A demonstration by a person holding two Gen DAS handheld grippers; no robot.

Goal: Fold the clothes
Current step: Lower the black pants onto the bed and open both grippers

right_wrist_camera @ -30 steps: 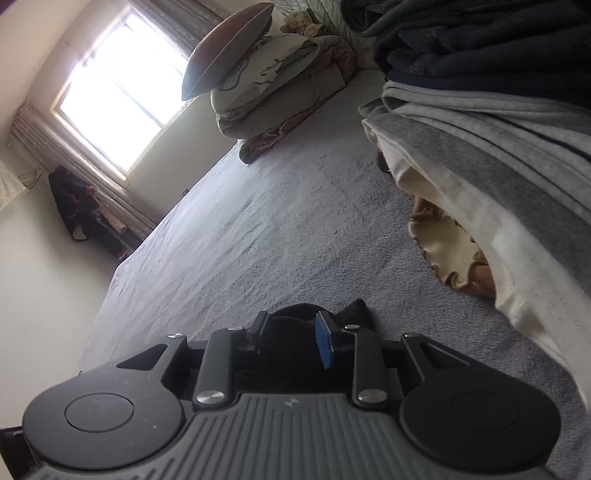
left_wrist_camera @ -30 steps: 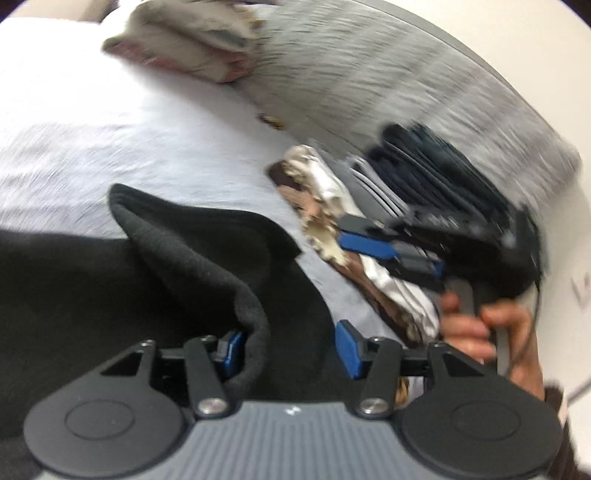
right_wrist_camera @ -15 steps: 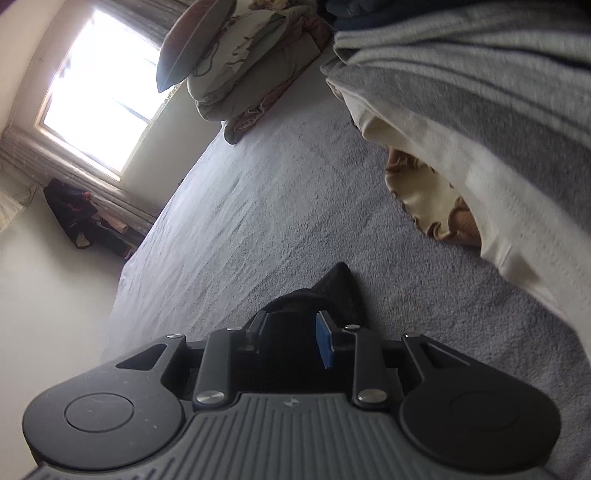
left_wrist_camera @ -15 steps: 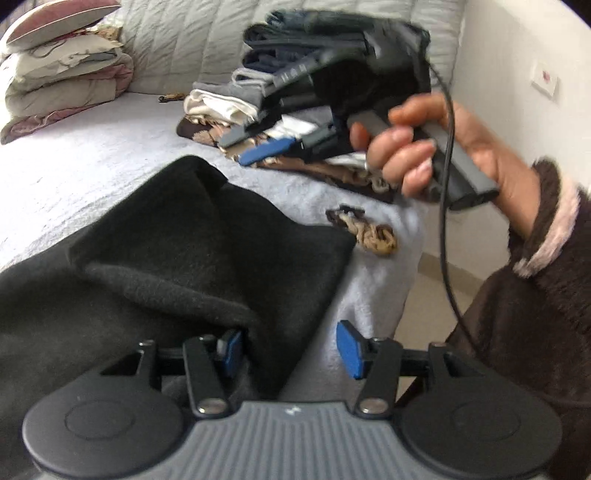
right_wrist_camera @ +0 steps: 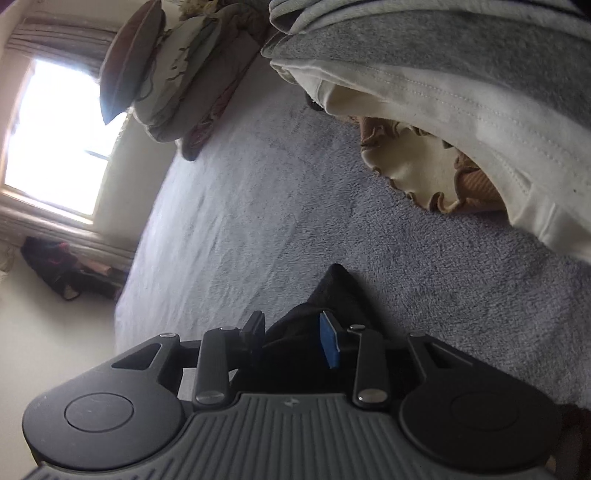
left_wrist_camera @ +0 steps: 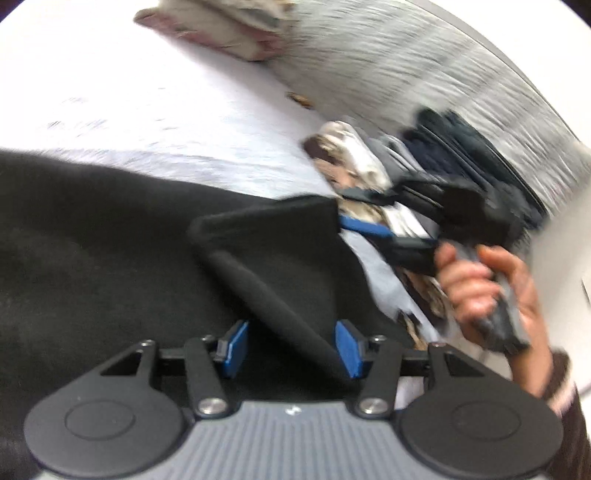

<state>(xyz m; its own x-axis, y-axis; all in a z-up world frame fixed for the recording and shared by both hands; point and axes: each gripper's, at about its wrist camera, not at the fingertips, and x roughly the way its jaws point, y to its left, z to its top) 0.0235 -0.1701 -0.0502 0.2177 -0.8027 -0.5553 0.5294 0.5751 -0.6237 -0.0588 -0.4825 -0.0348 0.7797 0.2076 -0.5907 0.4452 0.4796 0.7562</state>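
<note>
Black fleece garment [left_wrist_camera: 110, 258] lies spread over the pale grey bed cover [left_wrist_camera: 147, 110], filling the left and centre of the left wrist view, with one corner folded back into a thick rolled edge. That rolled edge runs down between the two blue-padded fingers [left_wrist_camera: 232, 349] of the left gripper [left_wrist_camera: 291, 349], and they're spread, neither pad pressing the cloth. To the right, the right gripper [left_wrist_camera: 373, 212] comes in from the side, a person's hand [left_wrist_camera: 480, 291] wrapped round its handle, a dark fuzzy sleeve [left_wrist_camera: 561, 384] at the wrist. Its tips sit at the garment's far corner. Behind it, one stack of folded dark, grey and cream clothes [left_wrist_camera: 461, 147] and one brown-and-cream patterned cloth [left_wrist_camera: 351, 158] crowd the bed's right side, just beside the garment. One pile of pillows [left_wrist_camera: 221, 22] sits far back against the quilted grey headboard [left_wrist_camera: 406, 74].

Right wrist view now: one bright window [right_wrist_camera: 55, 136] at the left, a dark heap on the floor [right_wrist_camera: 62, 269] below it, the pillows stacked near the top. In the middle, a peak of black fleece stands between the right gripper's fingers [right_wrist_camera: 328, 343], and the jaws are opening, the cloth slack between them. The clothes stack looms at the right, close to the gripper.
</note>
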